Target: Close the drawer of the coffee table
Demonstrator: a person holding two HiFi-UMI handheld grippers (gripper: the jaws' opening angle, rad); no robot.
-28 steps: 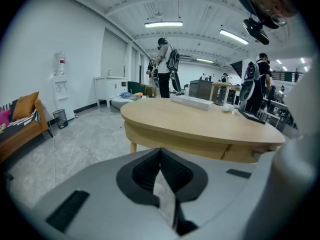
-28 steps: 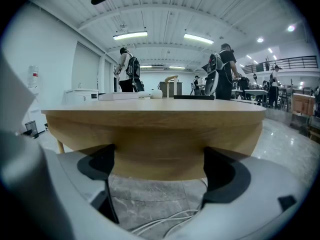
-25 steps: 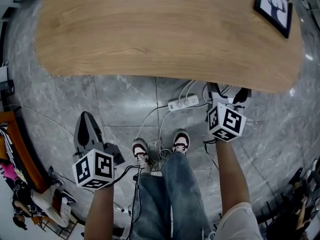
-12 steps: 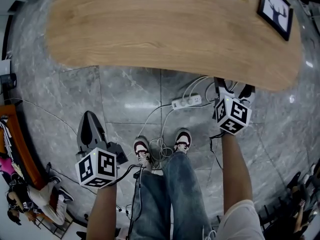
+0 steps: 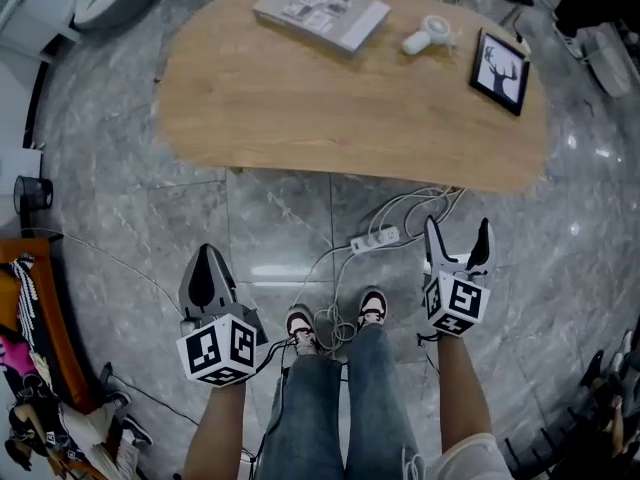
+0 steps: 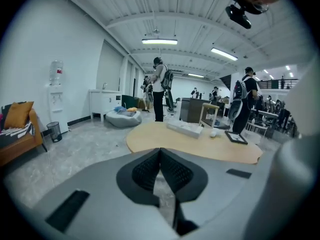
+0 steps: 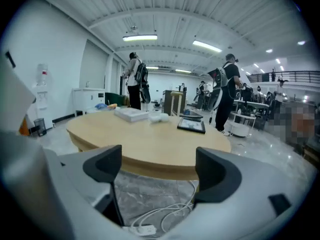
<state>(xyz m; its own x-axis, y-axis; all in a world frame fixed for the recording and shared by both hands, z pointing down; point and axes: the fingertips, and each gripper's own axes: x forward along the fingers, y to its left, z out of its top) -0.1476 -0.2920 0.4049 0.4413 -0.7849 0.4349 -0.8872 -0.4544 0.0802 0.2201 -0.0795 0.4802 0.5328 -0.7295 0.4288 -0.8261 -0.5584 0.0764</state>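
The coffee table (image 5: 350, 108) is an oval with a pale wooden top, standing on grey marble floor ahead of me. No drawer shows in any view; in the right gripper view its near rim (image 7: 150, 161) looks plain. My left gripper (image 5: 207, 252) hangs short of the table at the left, shut and empty, its pads (image 6: 160, 154) meeting. My right gripper (image 5: 458, 236) is held at the right, short of the table's near edge. It is open, and its jaws have just been closing a little with nothing between them (image 7: 160, 165).
On the table lie a flat white book (image 5: 320, 10), a small white object (image 5: 427, 36) and a black-framed deer picture (image 5: 500, 71). A white power strip (image 5: 373, 239) and cables lie on the floor by my shoes (image 5: 372, 308). An orange sofa (image 5: 30, 298) stands left; people stand beyond.
The head view has pulled back, so the whole table top and the things on it now show. Both grippers have risen and sit further from the table's near edge.
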